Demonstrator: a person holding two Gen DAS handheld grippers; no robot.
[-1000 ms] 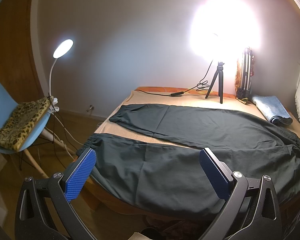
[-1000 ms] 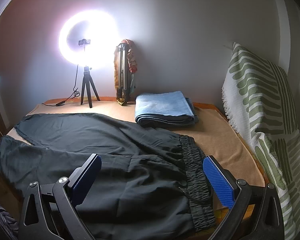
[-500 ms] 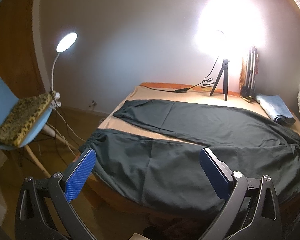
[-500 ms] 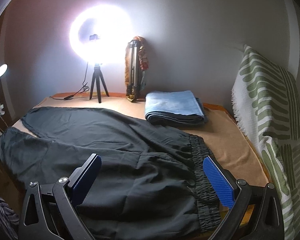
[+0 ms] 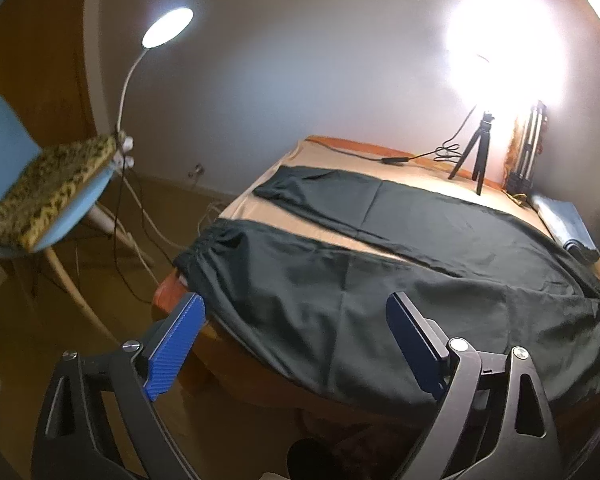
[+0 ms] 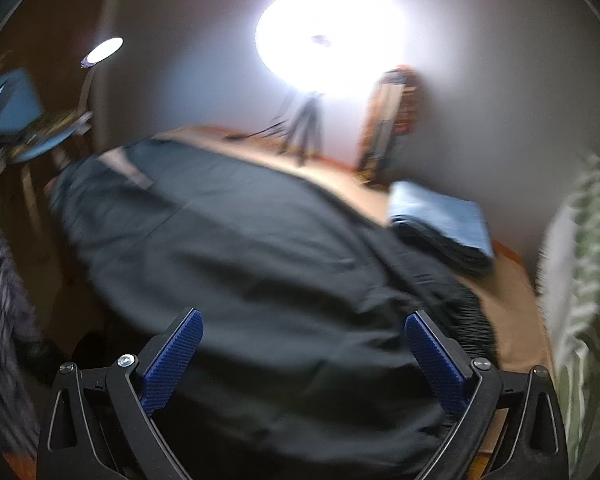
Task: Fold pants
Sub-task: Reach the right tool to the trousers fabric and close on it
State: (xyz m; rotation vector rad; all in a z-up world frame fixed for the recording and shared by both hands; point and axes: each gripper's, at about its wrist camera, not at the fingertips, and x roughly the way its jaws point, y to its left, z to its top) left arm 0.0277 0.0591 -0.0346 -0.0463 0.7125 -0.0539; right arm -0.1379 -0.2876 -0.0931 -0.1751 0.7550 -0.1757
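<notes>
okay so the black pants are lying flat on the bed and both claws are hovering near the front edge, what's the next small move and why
Probably lower both claws onto the near leg's front edge. The pants lie spread flat on the bed, legs apart, nothing folded. The left claw, its jaws closing with no cloth between them, hangs by the cuff end; the right claw is open above the waistband end. Gripping both ends would let that leg fold over the far one.

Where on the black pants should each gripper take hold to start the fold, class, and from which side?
Grip the near leg of the black pants: left gripper, jaws closing on nothing yet, at the gathered cuff; right gripper at the elastic waistband. Come from the near bed edge, where the fabric overhangs and fingers can slip under.
</notes>
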